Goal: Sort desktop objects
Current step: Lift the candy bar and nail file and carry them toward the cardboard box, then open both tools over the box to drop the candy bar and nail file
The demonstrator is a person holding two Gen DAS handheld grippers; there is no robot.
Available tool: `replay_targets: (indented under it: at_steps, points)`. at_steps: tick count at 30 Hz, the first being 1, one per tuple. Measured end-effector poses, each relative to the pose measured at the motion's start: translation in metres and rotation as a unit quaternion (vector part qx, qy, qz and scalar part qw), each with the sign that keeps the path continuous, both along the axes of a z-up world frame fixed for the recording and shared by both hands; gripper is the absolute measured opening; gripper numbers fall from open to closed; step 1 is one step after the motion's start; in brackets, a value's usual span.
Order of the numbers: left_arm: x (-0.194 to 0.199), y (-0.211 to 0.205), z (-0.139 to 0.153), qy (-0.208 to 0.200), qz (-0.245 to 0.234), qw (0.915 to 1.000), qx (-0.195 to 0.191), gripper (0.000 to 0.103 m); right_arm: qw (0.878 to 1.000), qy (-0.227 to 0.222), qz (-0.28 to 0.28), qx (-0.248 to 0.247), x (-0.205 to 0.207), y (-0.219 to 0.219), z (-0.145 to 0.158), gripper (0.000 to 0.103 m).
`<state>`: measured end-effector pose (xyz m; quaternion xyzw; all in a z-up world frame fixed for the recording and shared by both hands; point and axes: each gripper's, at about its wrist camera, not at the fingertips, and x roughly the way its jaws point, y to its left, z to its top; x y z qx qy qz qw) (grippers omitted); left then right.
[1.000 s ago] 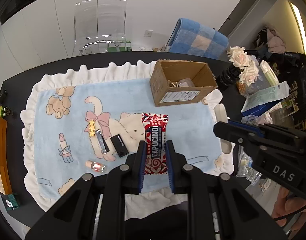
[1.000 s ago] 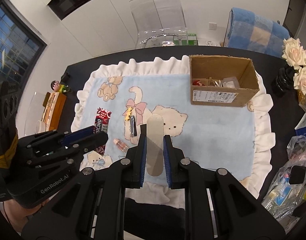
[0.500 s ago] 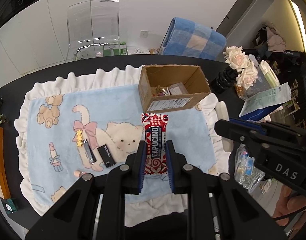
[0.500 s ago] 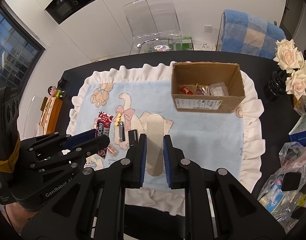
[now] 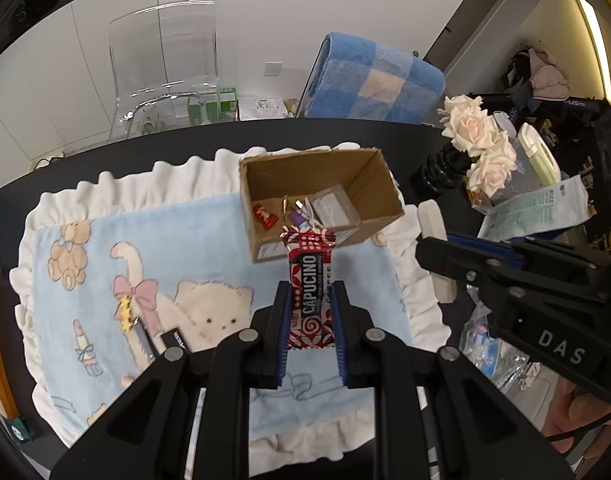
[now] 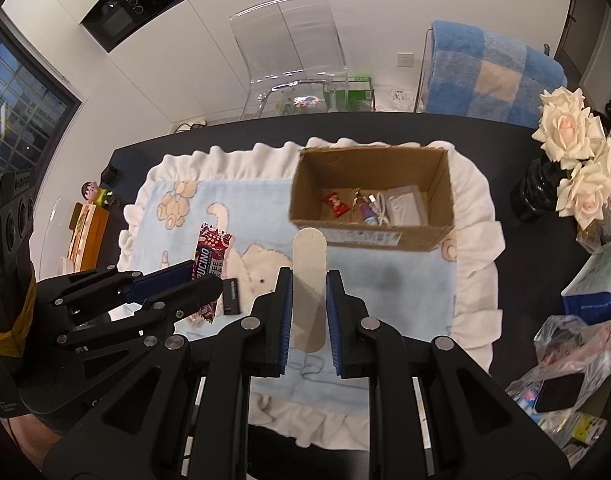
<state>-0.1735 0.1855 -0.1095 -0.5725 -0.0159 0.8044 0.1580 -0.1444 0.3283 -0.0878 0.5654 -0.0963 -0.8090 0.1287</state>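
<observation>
Foil-wrapped Capucino bar [image 5: 310,284] looks light, crinkly, slick; left hand-held gripper [image 5: 311,312] is clamped on its lower half, top end hanging just short of the cardboard box [image 5: 261,184]. Grip mid-body w/ flat faces, not the crimped ends, I'd say. Right hand-held gripper [image 6: 309,304] is closed on a grey nail file [image 6: 309,272]: thin, stiffish, gritty, prob. easy to twist. Bar's lower end is hidden by the pads. Small bits in the box are hard to ID; black item on the blanket [image 6: 385,280] is partly blocked.
</observation>
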Motion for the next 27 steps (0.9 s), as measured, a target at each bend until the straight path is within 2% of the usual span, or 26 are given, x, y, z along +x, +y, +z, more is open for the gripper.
replay_targets:
  at_steps: [16, 27]
  points:
    - [-0.081, 0.031, -0.033, -0.016, 0.001, 0.9999, 0.0, 0.019, 1.0, -0.012, 0.0, 0.001, -0.081, 0.046, -0.034, 0.017]
    - [-0.11, 0.043, -0.052, -0.03, -0.001, 0.9996, 0.0, 0.019, 1.0, -0.024, 0.0, -0.016, -0.123, 0.058, -0.059, 0.017]
